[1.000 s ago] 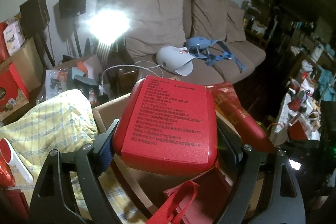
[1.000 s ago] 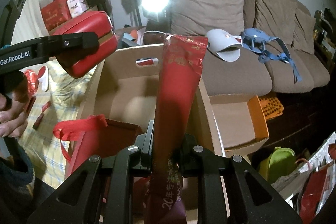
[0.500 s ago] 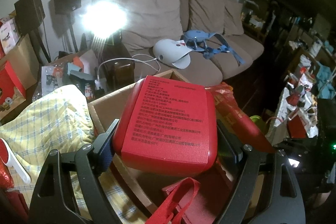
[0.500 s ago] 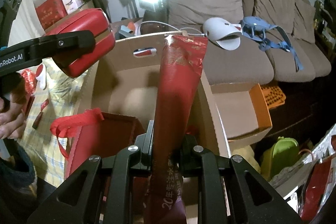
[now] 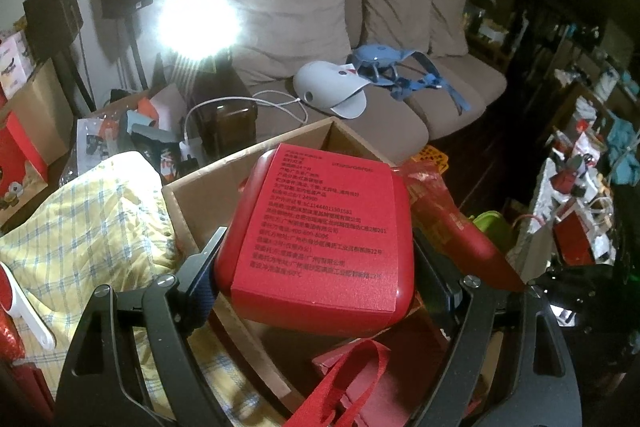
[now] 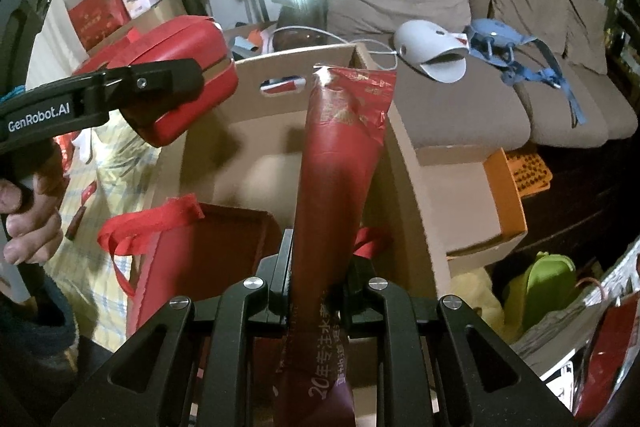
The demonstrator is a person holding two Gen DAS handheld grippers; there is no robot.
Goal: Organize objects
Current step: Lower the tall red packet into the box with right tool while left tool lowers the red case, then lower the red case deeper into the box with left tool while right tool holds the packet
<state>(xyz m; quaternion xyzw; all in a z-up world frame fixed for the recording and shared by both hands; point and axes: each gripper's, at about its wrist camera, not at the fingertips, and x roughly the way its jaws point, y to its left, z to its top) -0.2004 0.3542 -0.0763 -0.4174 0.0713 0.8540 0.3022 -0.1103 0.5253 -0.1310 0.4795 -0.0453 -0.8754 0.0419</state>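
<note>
My left gripper [image 5: 320, 271] is shut on a wide red box [image 5: 324, 231] with black printed text on its top face, held above the left edge of an open cardboard box [image 5: 208, 183]. The same red box [image 6: 176, 67] and the left gripper [image 6: 160, 87] appear at upper left in the right wrist view, gripped by a person's hand [image 6: 28, 211]. My right gripper [image 6: 318, 267] is shut on a long red foil packet [image 6: 340, 163] that stands up over the cardboard box [image 6: 404, 163]. A red gift bag [image 6: 188, 259] with ribbon handles sits inside the box.
A beige sofa [image 5: 304, 27] behind the box carries a white device [image 5: 332, 91] and blue straps [image 5: 400, 67]. A yellow checked cloth [image 5: 80, 227] lies left of the box. An orange-edged carton [image 6: 480, 195] and green item [image 6: 544, 279] are at right. A bright lamp [image 5: 196, 19] glares.
Both views have tipped slightly further down, so the cardboard box fills more of each. Both grips are unchanged.
</note>
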